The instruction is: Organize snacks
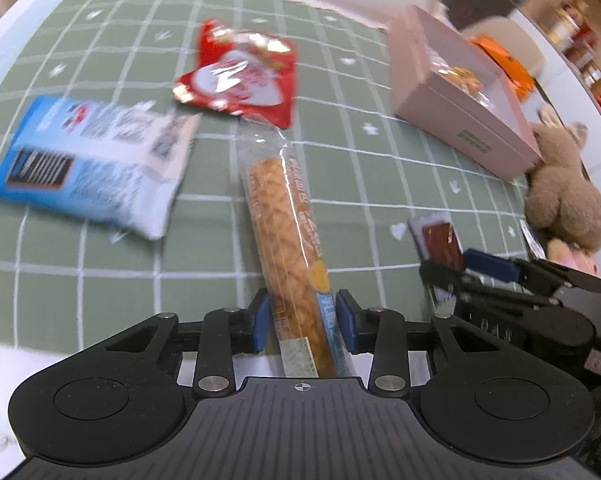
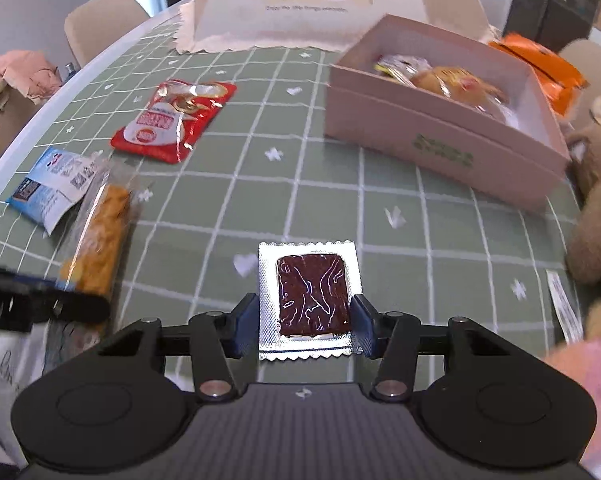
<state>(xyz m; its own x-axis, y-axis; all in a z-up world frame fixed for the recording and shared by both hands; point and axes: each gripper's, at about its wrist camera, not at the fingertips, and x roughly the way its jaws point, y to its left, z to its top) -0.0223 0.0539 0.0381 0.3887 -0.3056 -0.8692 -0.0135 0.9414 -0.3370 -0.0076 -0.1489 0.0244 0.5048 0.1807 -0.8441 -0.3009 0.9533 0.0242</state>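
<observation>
A long clear-wrapped orange snack stick (image 1: 284, 216) runs away from my left gripper (image 1: 303, 312), whose blue pads press on its near end from both sides. My right gripper (image 2: 305, 316) is shut on a square silver foil packet (image 2: 311, 296) with a dark brown slab inside, just above the green checked cloth. The left wrist view shows that packet (image 1: 438, 240) in the right gripper (image 1: 460, 276) at the right edge. In the right wrist view the snack stick (image 2: 100, 236) lies at the left. An open pink box (image 2: 440, 136) holding wrapped snacks stands at the far right.
A red packet (image 1: 240, 76) and a blue-and-white packet (image 1: 88, 160) lie on the cloth to the left. A brown plush toy (image 2: 596, 232) sits at the right edge, an orange packet (image 2: 540, 64) behind the box. A white printed lid (image 2: 308, 8) stands at the back.
</observation>
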